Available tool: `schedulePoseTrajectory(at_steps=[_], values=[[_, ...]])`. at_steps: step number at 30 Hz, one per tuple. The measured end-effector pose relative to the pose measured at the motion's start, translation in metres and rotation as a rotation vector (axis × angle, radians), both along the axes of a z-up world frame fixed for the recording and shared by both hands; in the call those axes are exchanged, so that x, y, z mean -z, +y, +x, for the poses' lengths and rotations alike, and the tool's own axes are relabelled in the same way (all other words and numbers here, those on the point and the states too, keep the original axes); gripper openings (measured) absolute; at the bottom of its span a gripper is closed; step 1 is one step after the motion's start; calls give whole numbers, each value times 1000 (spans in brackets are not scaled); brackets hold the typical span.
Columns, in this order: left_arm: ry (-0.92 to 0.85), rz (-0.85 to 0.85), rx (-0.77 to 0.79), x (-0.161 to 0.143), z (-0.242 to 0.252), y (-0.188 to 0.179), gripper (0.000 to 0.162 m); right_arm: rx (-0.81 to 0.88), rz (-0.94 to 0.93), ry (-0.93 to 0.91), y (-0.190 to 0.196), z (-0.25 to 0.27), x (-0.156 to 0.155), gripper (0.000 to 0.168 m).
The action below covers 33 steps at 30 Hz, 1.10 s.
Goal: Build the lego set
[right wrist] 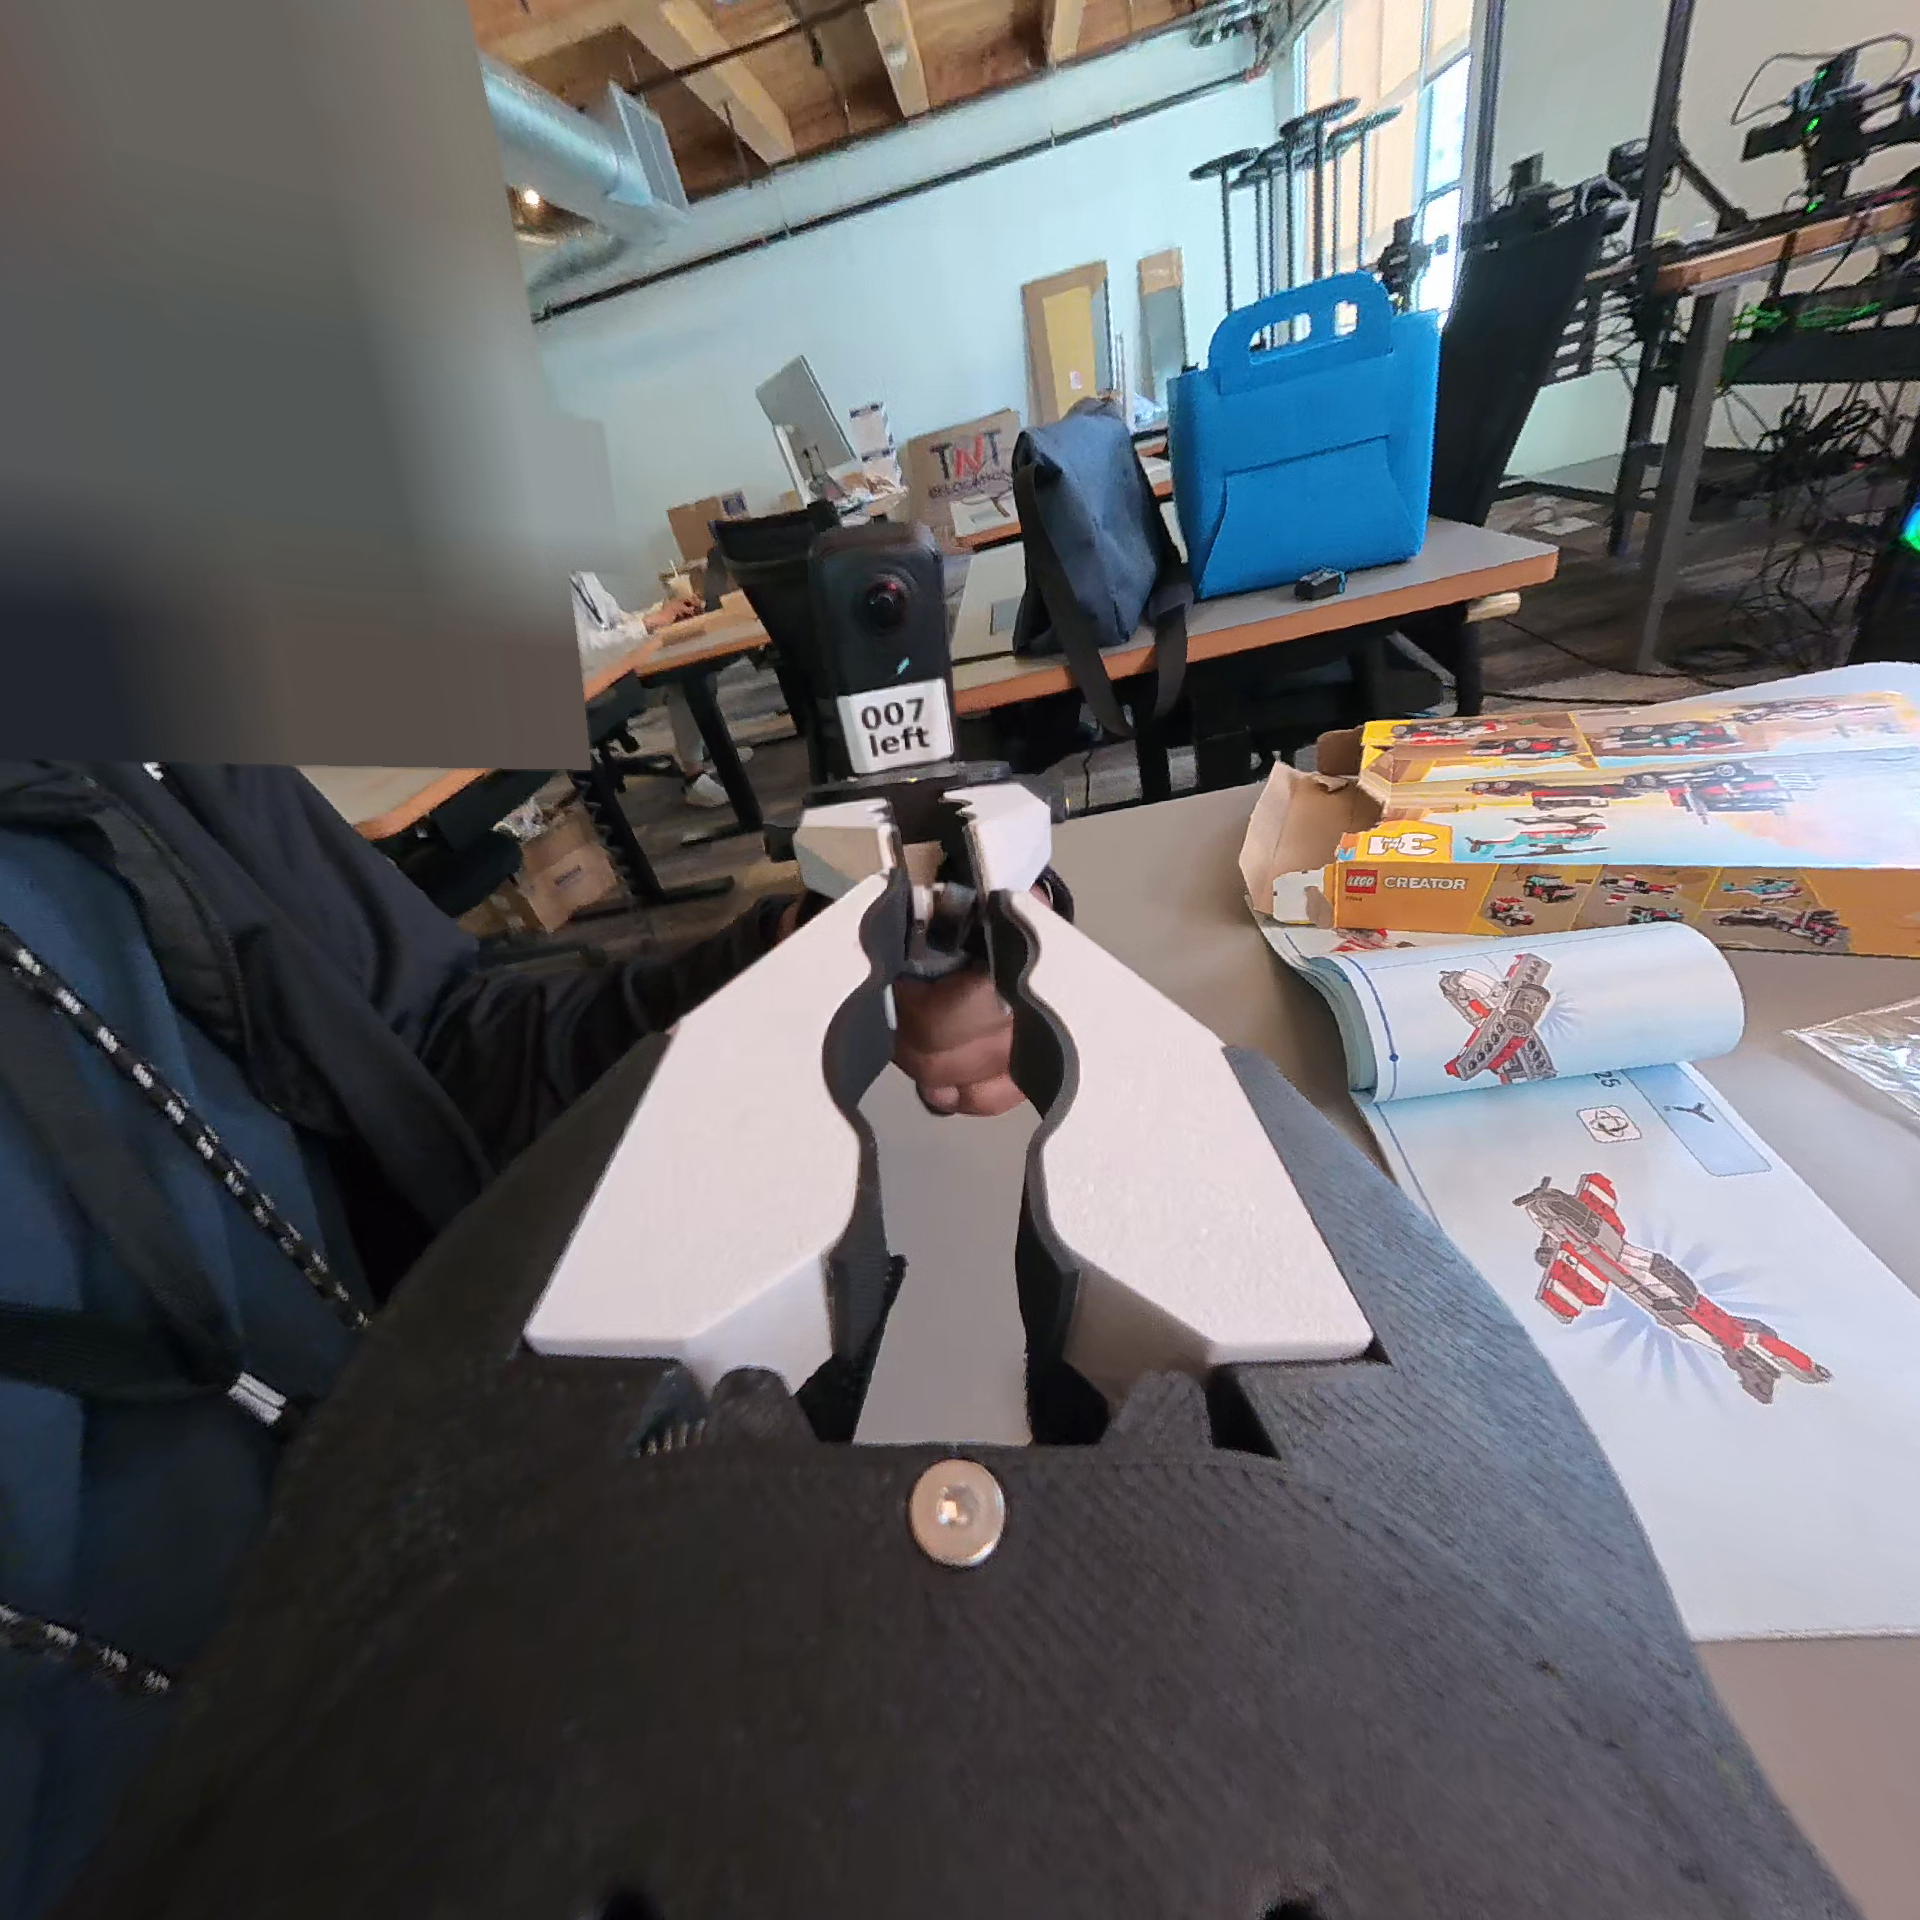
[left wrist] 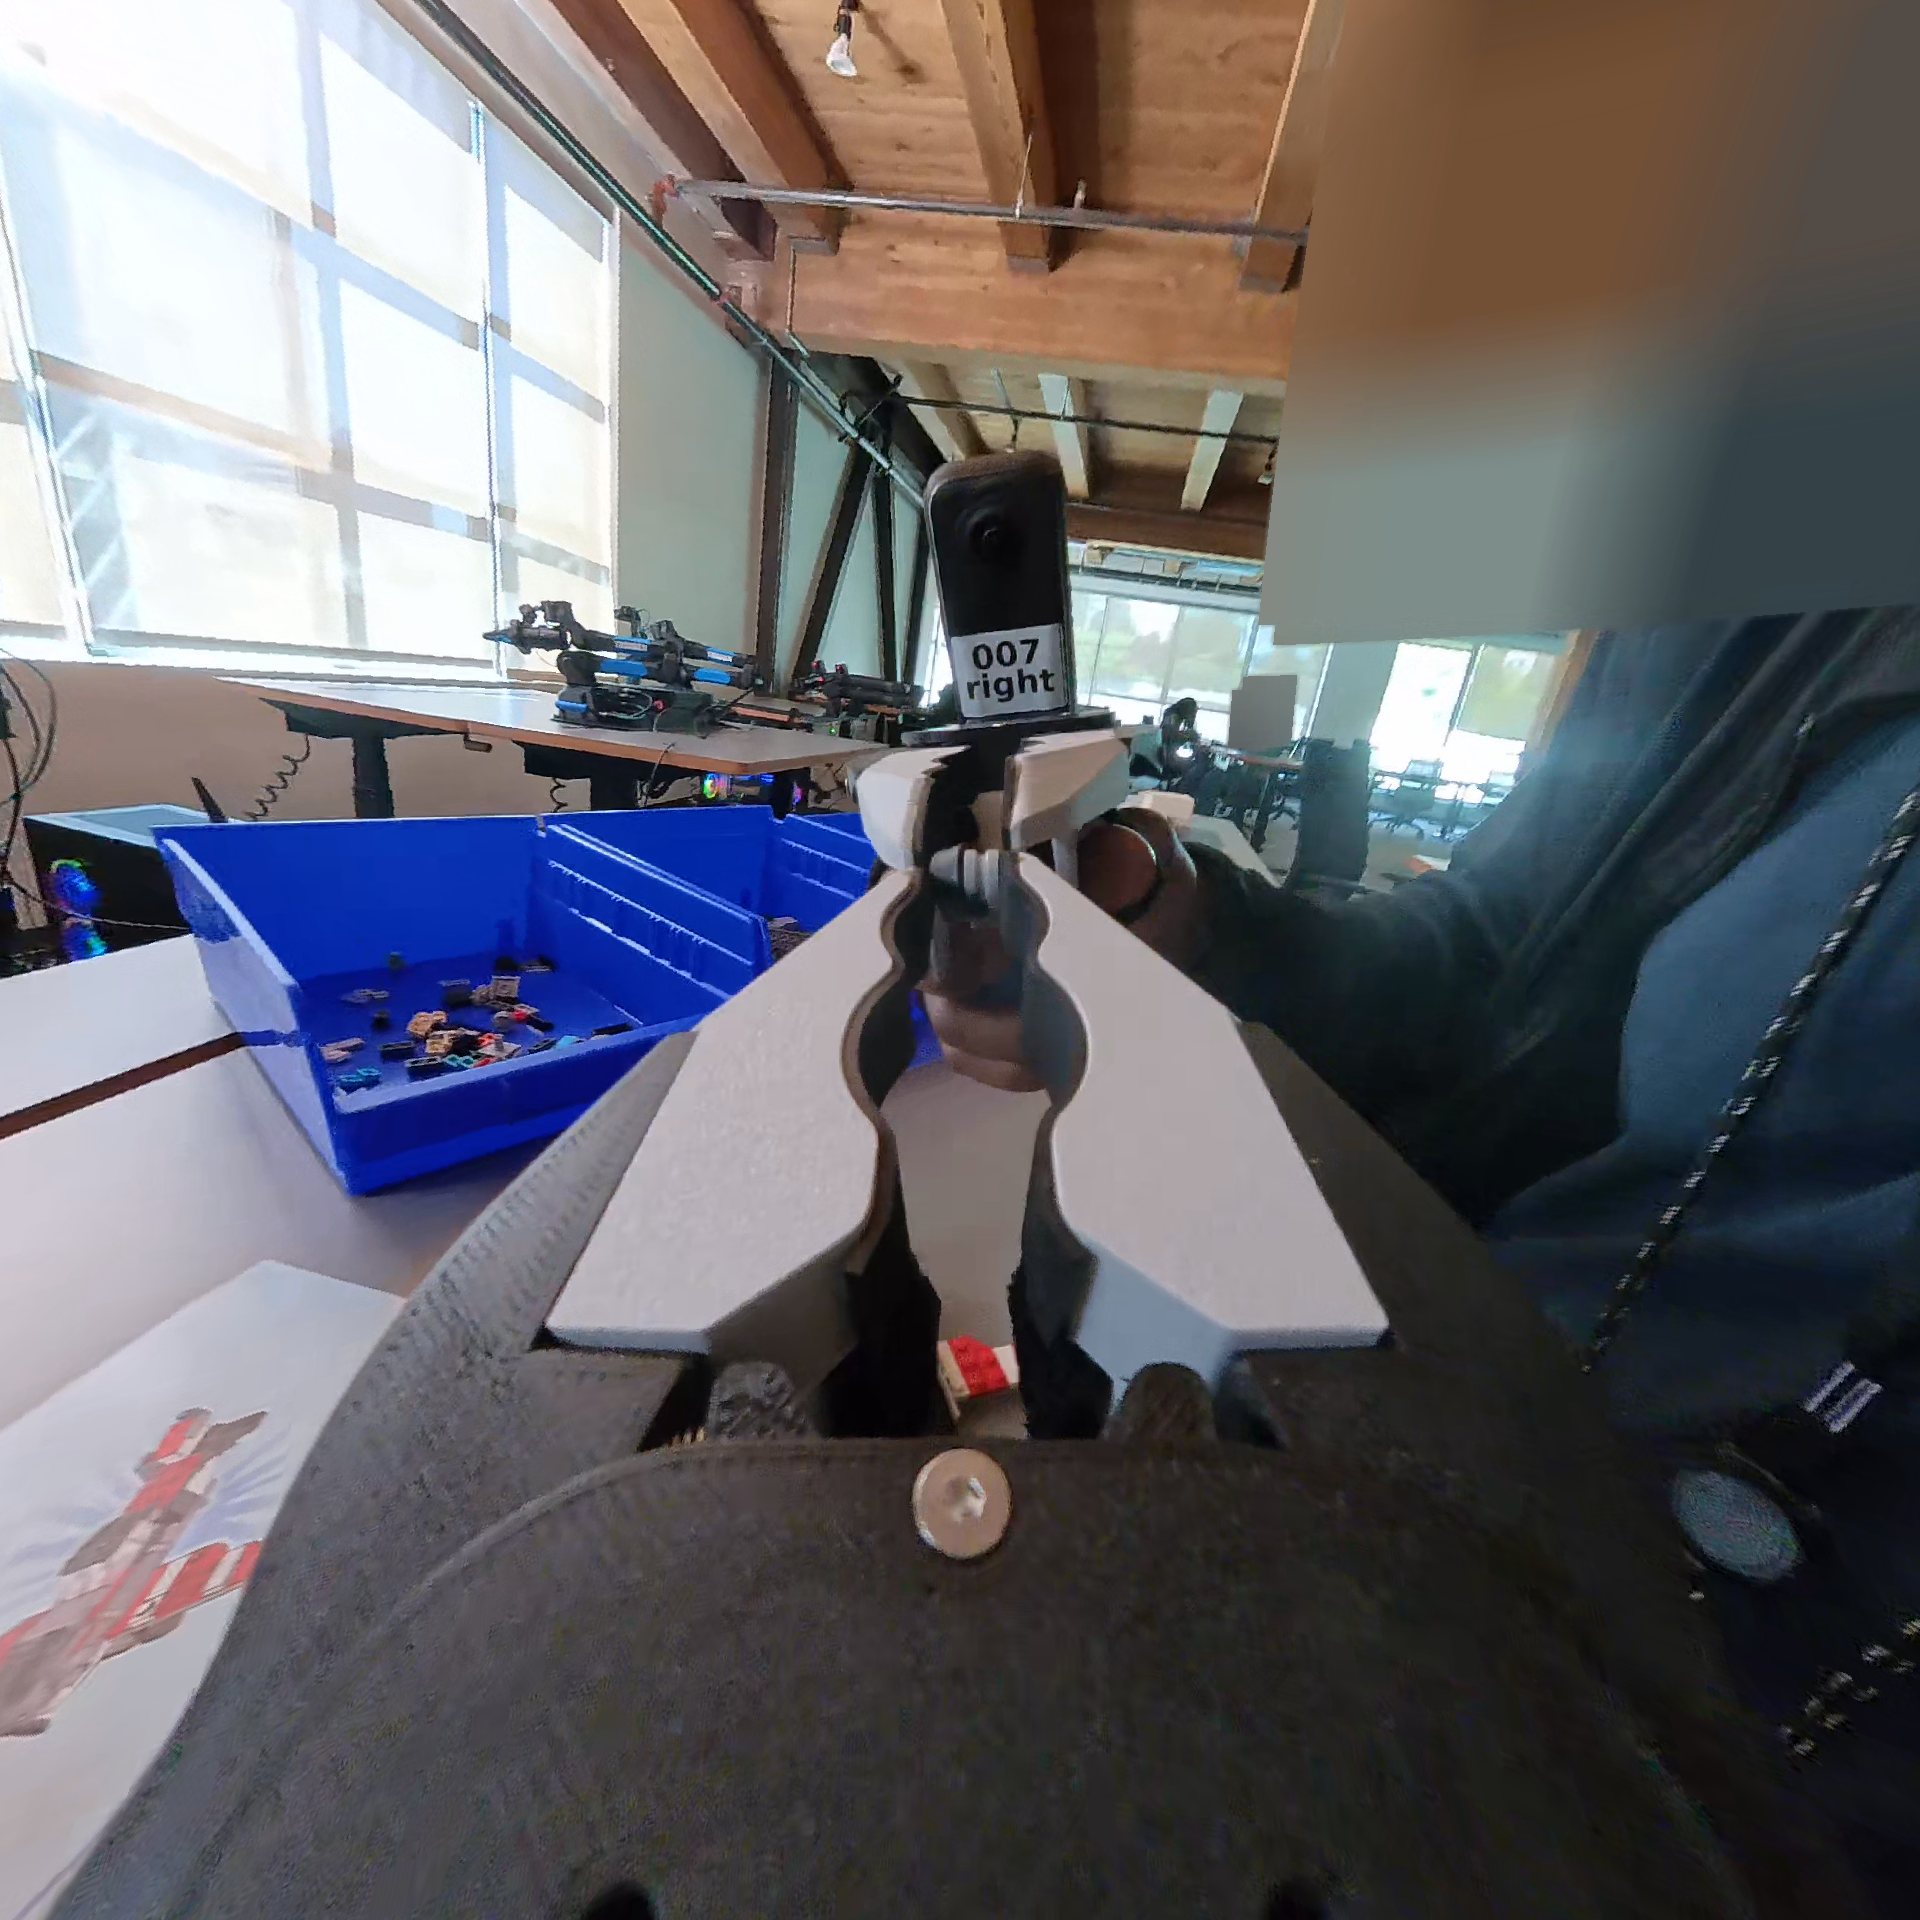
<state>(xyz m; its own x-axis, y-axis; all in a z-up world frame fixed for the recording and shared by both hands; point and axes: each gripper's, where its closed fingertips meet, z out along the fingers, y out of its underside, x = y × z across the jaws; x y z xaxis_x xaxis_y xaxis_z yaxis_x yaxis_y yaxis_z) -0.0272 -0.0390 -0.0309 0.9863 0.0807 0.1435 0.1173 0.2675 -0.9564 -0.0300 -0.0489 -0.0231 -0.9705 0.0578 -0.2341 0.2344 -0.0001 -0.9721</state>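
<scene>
Above the grey table (right wrist: 1143, 935), my left gripper (left wrist: 961, 883) and right gripper (right wrist: 940, 904) meet tip to tip, both nearly closed; whether either grips a piece, I cannot tell.

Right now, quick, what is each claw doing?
Left claw: closed on a small grey piece.
Right claw: closed, tip to tip with the left; whether it grips the piece too cannot be told.

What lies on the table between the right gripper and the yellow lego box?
The open instruction booklet lies there, between the right gripper and the yellow lego box; the right wrist view shows it.
</scene>
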Motion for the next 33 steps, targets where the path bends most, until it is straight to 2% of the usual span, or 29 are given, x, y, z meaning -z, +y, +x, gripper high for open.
schedulePoseTrajectory(at_steps=[10, 15, 19, 25, 33], values=[[48, -42, -24, 4, 2, 6, 12, -32, 39, 11, 3, 3, 4, 13], [58, -28, -54, 6, -3, 10, 12, -29, -2, -55, 11, -3, 7, 22], [109, -95, -94, 19, -6, 24, 13, -48, -42, -120, 24, -5, 22, 23], [141, -177, -119, 41, -12, 49, 12, -66, -23, -73, 45, -6, 44, 19], [171, -252, -67, 58, -10, 73, 13, -104, -27, -53, 70, -4, 61, 15]])
